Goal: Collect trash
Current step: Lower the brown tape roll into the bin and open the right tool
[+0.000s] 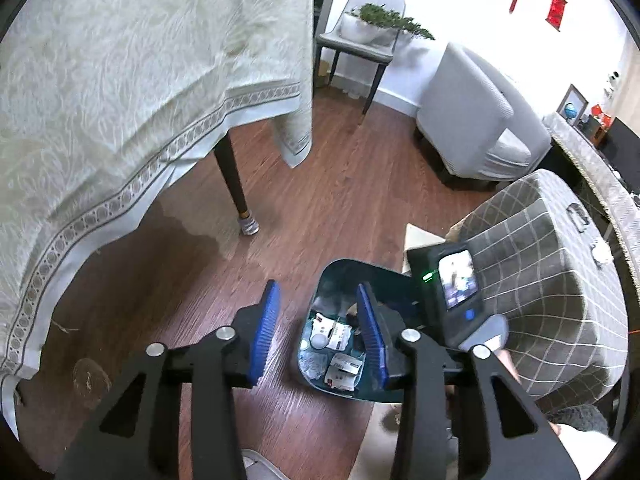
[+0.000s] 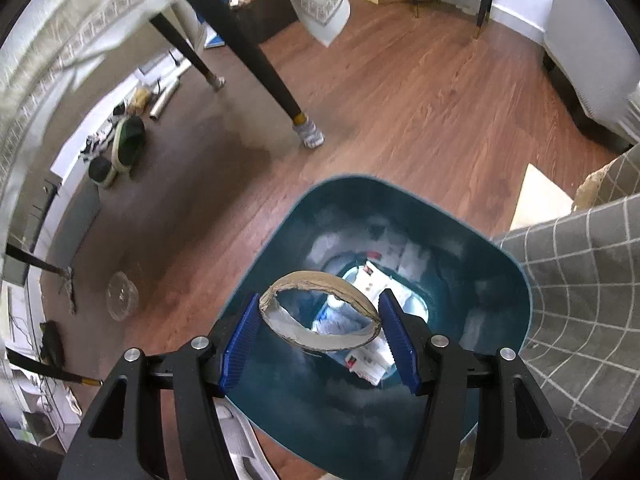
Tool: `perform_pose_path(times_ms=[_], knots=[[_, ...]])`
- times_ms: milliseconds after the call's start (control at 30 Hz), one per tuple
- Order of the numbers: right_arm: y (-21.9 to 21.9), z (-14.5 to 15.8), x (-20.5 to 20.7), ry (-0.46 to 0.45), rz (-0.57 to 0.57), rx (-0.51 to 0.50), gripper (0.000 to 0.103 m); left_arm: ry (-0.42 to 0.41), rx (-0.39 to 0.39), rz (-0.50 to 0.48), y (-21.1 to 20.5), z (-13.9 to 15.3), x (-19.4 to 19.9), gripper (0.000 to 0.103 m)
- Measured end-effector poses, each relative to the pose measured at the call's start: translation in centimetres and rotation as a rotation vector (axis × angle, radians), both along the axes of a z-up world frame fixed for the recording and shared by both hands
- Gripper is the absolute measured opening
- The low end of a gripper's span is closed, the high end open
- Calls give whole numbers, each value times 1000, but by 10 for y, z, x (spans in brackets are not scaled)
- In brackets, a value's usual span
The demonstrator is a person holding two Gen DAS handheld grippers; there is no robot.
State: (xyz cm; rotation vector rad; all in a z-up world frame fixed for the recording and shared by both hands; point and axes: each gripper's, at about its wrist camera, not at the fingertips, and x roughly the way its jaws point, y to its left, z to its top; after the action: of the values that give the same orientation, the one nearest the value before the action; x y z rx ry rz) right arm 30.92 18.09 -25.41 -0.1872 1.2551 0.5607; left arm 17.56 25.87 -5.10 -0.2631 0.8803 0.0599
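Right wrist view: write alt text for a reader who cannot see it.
The right gripper holds a squashed cardboard ring between its blue jaws, directly above the open teal trash bin, which already contains paper scraps. Around the bin are wood floor, a dark table leg and a grey checked seat.

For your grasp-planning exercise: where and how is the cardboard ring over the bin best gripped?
Across its width, as the right gripper does: from above, one pad on each outer side of the cardboard ring. It is a thin, open hoop, so squeezing opposite walls holds it over the teal bin.
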Motion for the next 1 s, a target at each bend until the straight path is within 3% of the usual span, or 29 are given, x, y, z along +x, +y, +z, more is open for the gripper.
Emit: perform_pose_path(times_ms=[600, 700, 1000], knots=[[-23, -79, -11, 116, 13, -202, 63, -64, -20, -35, -15, 34, -5, 37], [-30, -83, -9, 121, 0, -227, 73, -80, -18, -36, -15, 41, -6, 37], [-38, -72, -13, 98, 22, -198, 74, -118, -21, -42, -21, 58, -4, 37]])
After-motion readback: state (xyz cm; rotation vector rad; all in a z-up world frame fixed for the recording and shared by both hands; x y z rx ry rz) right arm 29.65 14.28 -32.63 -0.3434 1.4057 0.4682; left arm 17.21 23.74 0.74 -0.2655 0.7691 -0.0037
